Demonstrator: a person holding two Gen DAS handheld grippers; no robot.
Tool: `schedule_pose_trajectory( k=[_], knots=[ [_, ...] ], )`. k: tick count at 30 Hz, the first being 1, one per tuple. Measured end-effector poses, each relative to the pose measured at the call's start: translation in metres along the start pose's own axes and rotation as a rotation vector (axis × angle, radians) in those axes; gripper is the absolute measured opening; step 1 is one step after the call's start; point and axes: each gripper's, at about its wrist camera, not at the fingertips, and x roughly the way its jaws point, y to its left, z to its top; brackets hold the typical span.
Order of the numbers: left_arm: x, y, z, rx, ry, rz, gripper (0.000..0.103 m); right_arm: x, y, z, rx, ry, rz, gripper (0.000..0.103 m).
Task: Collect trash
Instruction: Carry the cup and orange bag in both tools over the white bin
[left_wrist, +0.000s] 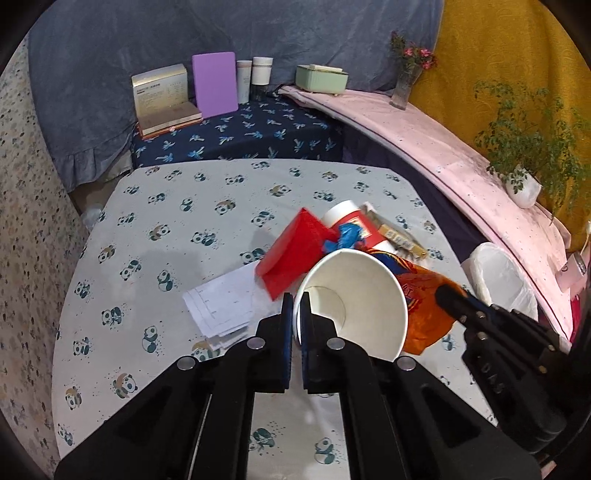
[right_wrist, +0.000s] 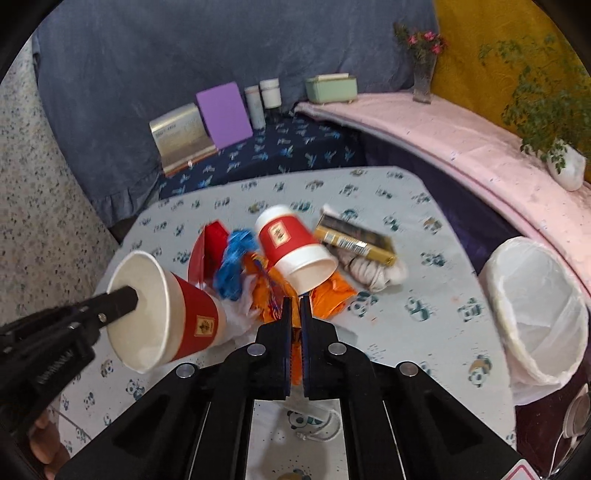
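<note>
Left tongs (left_wrist: 294, 301) pinching the rim of a red paper cup (right_wrist: 162, 314) held above the panda-print table (left_wrist: 155, 236), right tongs (right_wrist: 294, 304) clamped on an orange wrapper (right_wrist: 332, 295) in the trash pile, white-lined bin (right_wrist: 535, 306) far right.

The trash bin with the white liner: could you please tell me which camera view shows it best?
The right wrist view: the bin shows whole at the table's right edge, open mouth and white liner clear. In the left wrist view the bin is smaller, at the edge, and partly hidden behind the right gripper.
</note>
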Motion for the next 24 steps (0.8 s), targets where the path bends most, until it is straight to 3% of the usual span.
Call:
schedule_pose_trajectory(
  k=[9, 24],
  knots=[
    [-0.016, -0.043, 0.002, 0.078, -0.029, -0.052, 0.003, -0.055, -0.040, 0.011, 0.062, -0.123, -0.093, 0.004],
    [0.002, -0.165, 0.011, 0.261, 0.003, -0.247, 0.003, -0.095, -0.162, -0.010, 0.274, -0.179, -0.317, 0.004]
  ],
)
